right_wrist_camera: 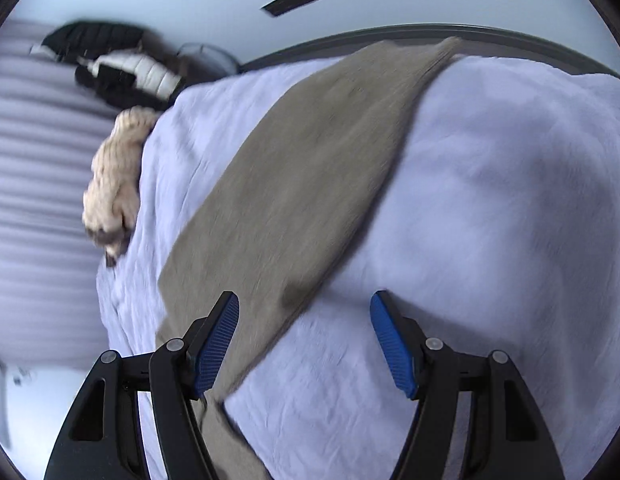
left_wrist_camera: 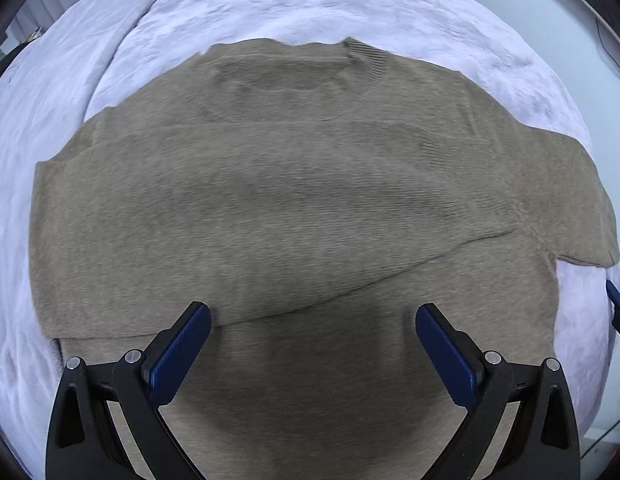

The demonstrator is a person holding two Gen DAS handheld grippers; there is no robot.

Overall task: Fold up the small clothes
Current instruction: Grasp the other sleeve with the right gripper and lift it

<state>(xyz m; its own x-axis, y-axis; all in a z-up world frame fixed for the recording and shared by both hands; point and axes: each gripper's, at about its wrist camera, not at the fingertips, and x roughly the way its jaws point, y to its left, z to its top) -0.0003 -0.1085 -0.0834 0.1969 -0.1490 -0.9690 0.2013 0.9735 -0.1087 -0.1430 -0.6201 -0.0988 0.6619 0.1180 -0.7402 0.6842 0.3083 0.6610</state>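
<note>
A taupe knit sweater (left_wrist_camera: 294, 184) lies flat on a pale lilac blanket (left_wrist_camera: 230, 12) that covers a bed. In the left wrist view its ribbed collar (left_wrist_camera: 363, 54) points to the far side of the bed and its body runs down toward the camera, so its long axis lies near to far. 1 sleeve (left_wrist_camera: 238, 240) is folded across the chest, its lower edge a slanting line from the right shoulder down to the left.

The left gripper (left_wrist_camera: 313, 320) hangs over the lower body of the sweater with its blue pads (left_wrist_camera: 178, 356) spread wide and nothing between them.

In the blurred right wrist view the sweater (right_wrist_camera: 310, 184) shows as a long band slanting from the lower left up to the far bed edge. The right gripper (right_wrist_camera: 305, 312) has its jaws apart and holds nothing; its left pad (right_wrist_camera: 216, 344) stands over the sweater's near edge, the other over bare blanket (right_wrist_camera: 489, 200). A cream plush toy (right_wrist_camera: 118, 176) lies at the blanket's left edge.
</note>
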